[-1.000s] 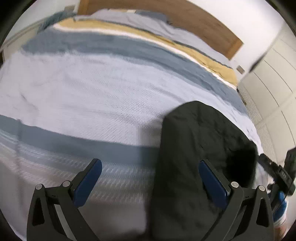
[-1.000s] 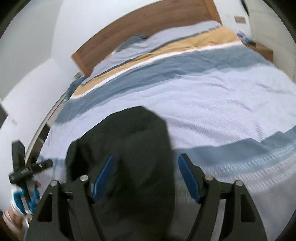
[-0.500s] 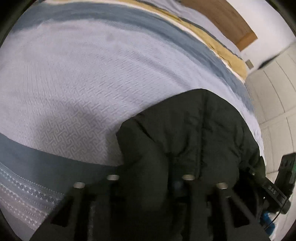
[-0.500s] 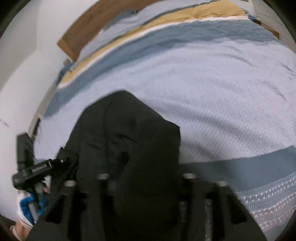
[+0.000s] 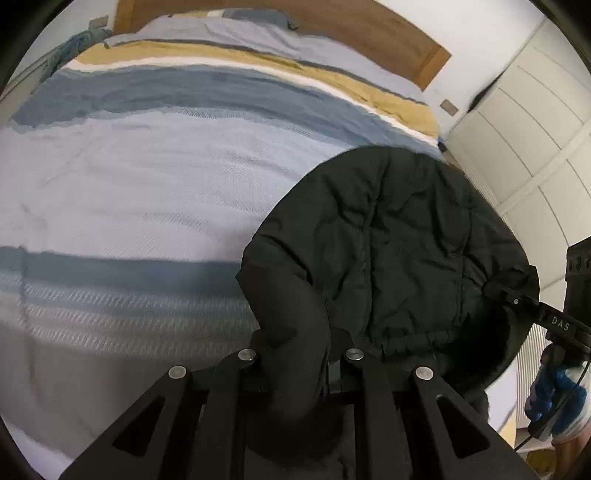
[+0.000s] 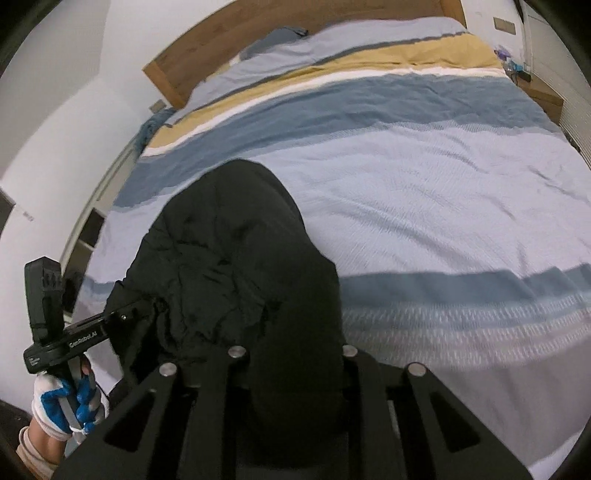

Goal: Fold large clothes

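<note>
Above the striped bedspread (image 5: 147, 177), your left gripper (image 5: 299, 365) and right gripper (image 6: 295, 354) had just closed, each clamped on the black jacket (image 5: 388, 251), which hung between them.

Soft even light, fisheye-warped, slight blur

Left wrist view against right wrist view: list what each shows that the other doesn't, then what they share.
Only the left wrist view shows white wardrobe doors. Only the right wrist view shows a wooden nightstand beside the bed. Both show the black puffy jacket on the striped bedspread, each gripper clamped on a bunched jacket edge, the wooden headboard, and a gloved hand holding the other gripper.
</note>
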Demonstrator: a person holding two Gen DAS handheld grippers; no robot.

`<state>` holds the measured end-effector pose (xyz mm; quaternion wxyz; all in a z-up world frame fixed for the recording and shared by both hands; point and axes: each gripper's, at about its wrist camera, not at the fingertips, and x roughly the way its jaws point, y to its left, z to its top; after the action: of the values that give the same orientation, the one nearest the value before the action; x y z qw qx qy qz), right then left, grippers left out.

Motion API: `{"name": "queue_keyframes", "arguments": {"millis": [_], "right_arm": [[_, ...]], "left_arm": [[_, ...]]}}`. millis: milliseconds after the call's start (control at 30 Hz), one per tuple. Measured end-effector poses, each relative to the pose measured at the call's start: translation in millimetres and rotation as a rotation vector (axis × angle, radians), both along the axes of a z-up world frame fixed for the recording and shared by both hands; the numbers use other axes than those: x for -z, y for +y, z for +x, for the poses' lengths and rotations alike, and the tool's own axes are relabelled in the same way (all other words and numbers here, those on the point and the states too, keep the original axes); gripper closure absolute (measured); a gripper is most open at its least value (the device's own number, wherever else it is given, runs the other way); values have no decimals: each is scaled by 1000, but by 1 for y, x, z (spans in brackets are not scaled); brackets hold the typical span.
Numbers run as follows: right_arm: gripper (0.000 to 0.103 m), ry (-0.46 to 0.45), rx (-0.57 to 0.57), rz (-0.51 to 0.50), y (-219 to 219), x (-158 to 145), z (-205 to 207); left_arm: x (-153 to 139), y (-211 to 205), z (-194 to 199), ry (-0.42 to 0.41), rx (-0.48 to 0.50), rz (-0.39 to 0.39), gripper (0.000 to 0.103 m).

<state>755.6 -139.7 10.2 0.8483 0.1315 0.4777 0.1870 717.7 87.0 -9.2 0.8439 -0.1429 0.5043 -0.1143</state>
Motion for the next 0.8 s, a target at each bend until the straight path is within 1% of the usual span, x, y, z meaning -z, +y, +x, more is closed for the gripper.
{"name": "queue_keyframes", "arguments": {"millis": [100,133,233,300,367,467,533,600,633,700,767,800], "right_arm": [[87,-44,-35,17,1,-15,-37],[87,-64,-48,19,1,-17,-54],[87,-74,-72,43,-3,-10,-91],[87,-61,-76,55,-5,2,-113],[87,-46,-79,52,-6,17,-130],[87,-25,-74,54,-9,40,-152],[87,-22,-64,55,-15,51,-167],[86,-22,-45,55,-25,60,-178],[85,-19,-36,50,-29,65,-180],[81,-5,-22,37,-37,79,-183],[79,3,-24,28,-36,86,-183],[78,-2,-24,26,-35,87,-185]], "left_arm": [[-15,-4,-36,-36,22,37,88],[-16,-6,-40,-39,26,40,88],[-17,-2,-74,-53,24,46,88],[-10,0,-96,-59,29,61,88],[2,-1,-119,-60,46,80,88],[22,-6,-141,-49,59,85,88],[35,-6,-155,-34,59,76,88],[52,-10,-171,-10,74,87,88],[56,-12,-173,-2,82,94,89],[73,-20,-184,3,109,136,89],[84,-23,-190,14,110,152,89],[86,-21,-195,14,99,148,86]]}}
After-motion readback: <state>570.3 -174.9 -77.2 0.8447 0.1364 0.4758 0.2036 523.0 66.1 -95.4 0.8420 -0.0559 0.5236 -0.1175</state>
